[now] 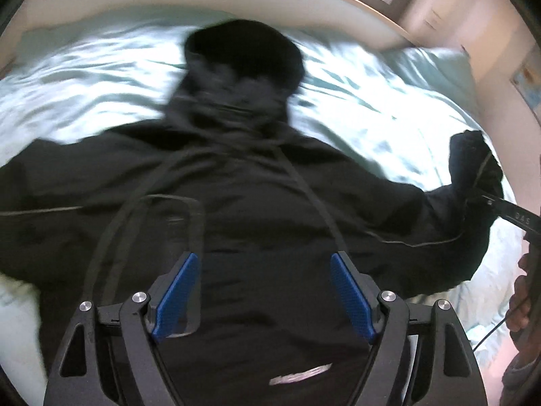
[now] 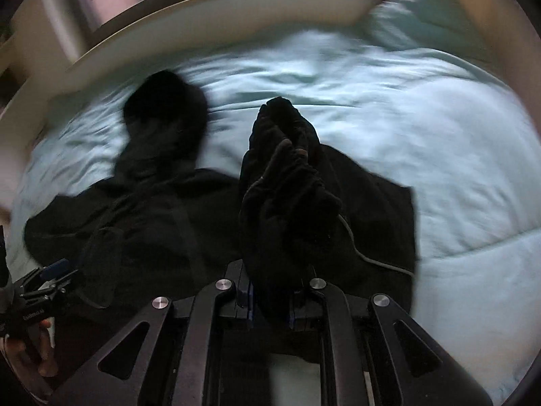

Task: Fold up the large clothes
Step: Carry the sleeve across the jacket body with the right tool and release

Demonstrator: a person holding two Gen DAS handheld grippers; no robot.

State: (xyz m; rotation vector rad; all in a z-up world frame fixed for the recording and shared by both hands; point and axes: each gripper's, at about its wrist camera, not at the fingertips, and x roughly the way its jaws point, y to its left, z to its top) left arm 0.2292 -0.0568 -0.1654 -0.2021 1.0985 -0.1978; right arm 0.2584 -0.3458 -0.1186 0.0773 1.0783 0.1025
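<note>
Right gripper [image 2: 270, 299] pinches hoodie [image 1: 257, 203] sleeve; left gripper [image 1: 263, 291] spread (bed [image 2: 439, 169] bare rightward)

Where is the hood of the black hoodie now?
In the left wrist view, the hood lies top centre on the light blue bedcover, near the white bed frame, beyond the hoodie.

"DAS" legible on right gripper [image 1: 522, 218]; white logo on black hoodie [image 1: 301, 377] chest blurred, unreadable.

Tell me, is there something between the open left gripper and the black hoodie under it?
Nothing visible. The left gripper hangs open over the black hoodie on the bed, with only air between.
</note>
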